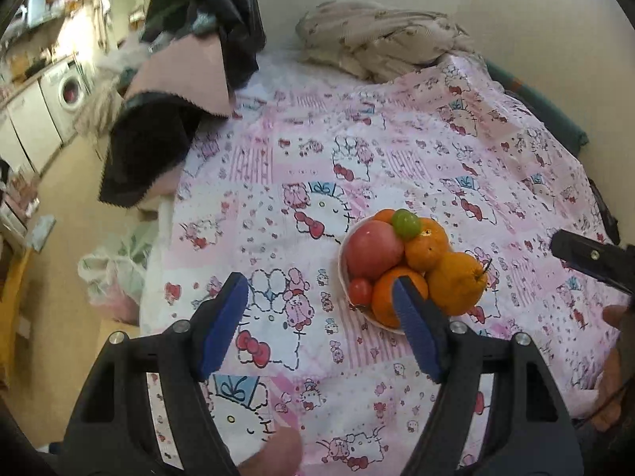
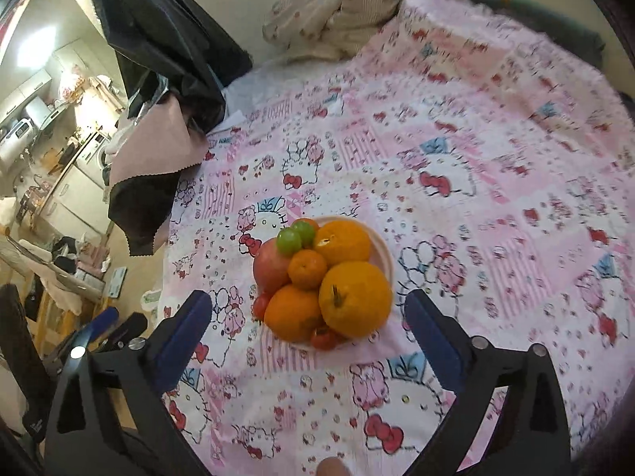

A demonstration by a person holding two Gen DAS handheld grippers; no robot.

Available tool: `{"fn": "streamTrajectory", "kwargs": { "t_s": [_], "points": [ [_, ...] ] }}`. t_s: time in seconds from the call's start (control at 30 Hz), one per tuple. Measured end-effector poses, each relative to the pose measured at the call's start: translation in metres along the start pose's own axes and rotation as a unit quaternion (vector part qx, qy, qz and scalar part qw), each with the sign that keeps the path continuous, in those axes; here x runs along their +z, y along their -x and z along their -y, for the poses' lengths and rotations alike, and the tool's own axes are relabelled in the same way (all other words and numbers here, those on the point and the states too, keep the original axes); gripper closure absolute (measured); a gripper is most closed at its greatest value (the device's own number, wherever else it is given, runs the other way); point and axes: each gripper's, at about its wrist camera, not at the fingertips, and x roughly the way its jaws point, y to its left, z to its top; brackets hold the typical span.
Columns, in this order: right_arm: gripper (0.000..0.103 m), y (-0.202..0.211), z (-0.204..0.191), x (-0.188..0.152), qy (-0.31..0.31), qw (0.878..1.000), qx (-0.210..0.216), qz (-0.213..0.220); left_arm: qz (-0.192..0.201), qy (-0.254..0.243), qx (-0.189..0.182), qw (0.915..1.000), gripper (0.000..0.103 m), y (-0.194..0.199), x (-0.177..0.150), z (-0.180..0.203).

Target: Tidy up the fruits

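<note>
On cartoon-cat bedsheet (image 2: 456, 182) | fruit bowl (image 2: 384, 256) | both hand-held grippers spread, empty | no legible writing

Cartoon-print bedspread (image 1: 397, 150), crumpled blanket (image 1: 377, 39), washing machine (image 1: 71, 89)

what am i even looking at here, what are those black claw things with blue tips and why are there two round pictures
The black claws are hand-held grippers, one in each of a person's hands; there is no robot. Each carries a fisheye camera looking along its fingers, which is why the pictures are round.

One picture is from the left gripper, the other from the right gripper. Both are open and hold nothing.

Below them is a pink cartoon-print cloth. On it stands a white bowl piled with fruit: oranges, a red apple, green grapes and small tomatoes. Rumpled fabric lies at the far edge.
</note>
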Motion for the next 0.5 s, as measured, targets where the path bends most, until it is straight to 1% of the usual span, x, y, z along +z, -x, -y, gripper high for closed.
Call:
{"fn": "streamTrajectory", "kwargs": {
  "t_s": [0.03, 0.07, 0.1, 0.13, 0.23, 0.27, 0.33, 0.43, 0.5],
  "points": [
    [0.002, 0.008, -0.004, -0.008, 0.008, 1.000, -0.010, 0.008, 0.005, -0.001, 0.003, 1.0000, 0.026, 0.004, -0.004, 0.001],
    [0.001, 0.013, -0.008, -0.014, 0.016, 1.000, -0.018, 0.016, 0.008, 0.000, 0.001, 1.0000, 0.017, 0.007, -0.007, 0.002],
    [0.001, 0.018, -0.012, -0.019, 0.025, 0.999, -0.028, 0.026, 0.011, 0.002, -0.003, 0.9999, 0.011, 0.010, -0.012, 0.003],
    [0.000, 0.024, -0.016, -0.029, 0.033, 0.998, -0.039, 0.041, 0.013, 0.002, -0.004, 0.9999, 0.009, 0.012, -0.016, 0.004],
    [0.000, 0.029, -0.020, -0.049, 0.044, 0.995, -0.056, 0.070, 0.017, -0.006, 0.004, 0.9998, 0.005, 0.016, -0.027, 0.007],
    [0.000, 0.031, -0.020, -0.054, 0.049, 0.994, -0.063, 0.081, 0.017, -0.006, 0.005, 0.9998, 0.000, 0.016, -0.029, 0.007],
    [0.000, 0.030, -0.020, -0.065, 0.062, 0.990, -0.079, 0.098, 0.017, 0.003, 0.004, 0.9998, 0.000, 0.015, -0.034, 0.004],
    [0.000, 0.022, -0.020, -0.070, 0.078, 0.987, -0.095, 0.101, 0.013, 0.001, -0.004, 0.9999, 0.000, 0.009, -0.036, 0.005],
    [0.000, 0.017, -0.019, -0.070, 0.084, 0.986, -0.104, 0.101, 0.019, -0.004, 0.003, 0.9998, 0.000, 0.006, -0.035, 0.008]
  ]
}}
